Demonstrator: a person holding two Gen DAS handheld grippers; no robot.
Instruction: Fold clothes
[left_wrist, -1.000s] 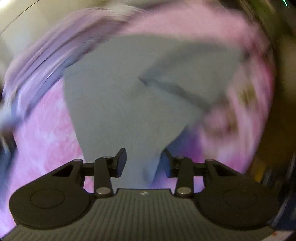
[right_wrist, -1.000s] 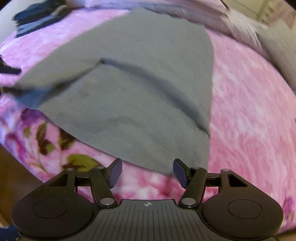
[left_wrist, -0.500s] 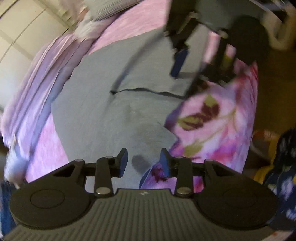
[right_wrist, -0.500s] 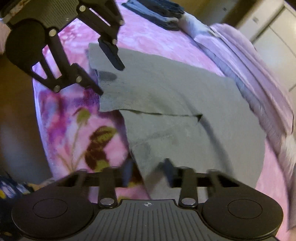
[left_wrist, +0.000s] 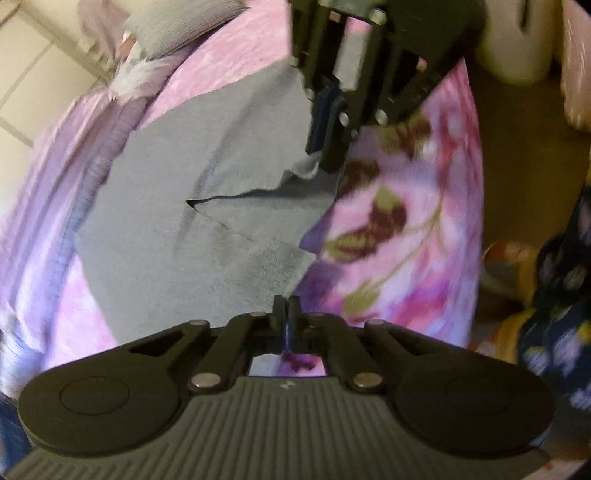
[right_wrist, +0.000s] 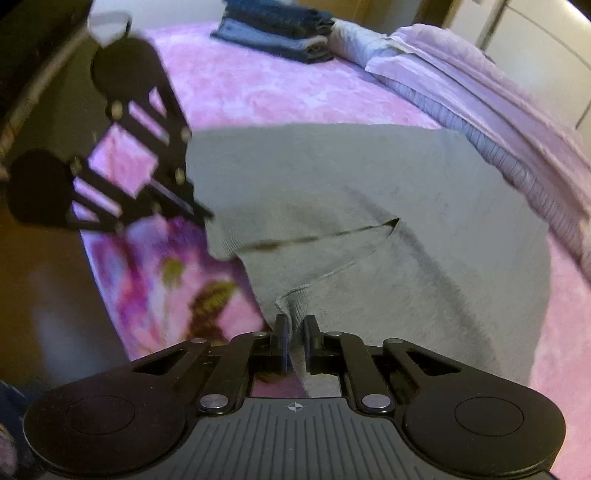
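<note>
Grey garment (right_wrist: 369, 192), both hand-held grippers (left_wrist: 286, 308) (right_wrist: 295, 326) pinching its hems, no legible writing

Bed (right_wrist: 280, 96) under pink floral blanket (left_wrist: 406, 229), lilac pillows (right_wrist: 461, 74), brown floor (left_wrist: 517, 177)

Bed in pink floral blanket (right_wrist: 258, 99), grey garment (right_wrist: 369, 177), folded dark clothes (right_wrist: 280, 26) on it

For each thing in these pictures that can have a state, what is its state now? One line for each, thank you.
Left tool: shut on the grey garment's near corner.
Right tool: shut on the grey garment's edge.
Grey garment: spread on the bed, partly folded, gripped at two points of its near edge.
Dark folded clothes: stacked at the far side of the bed.
Pink floral blanket: spread under the garment.
</note>
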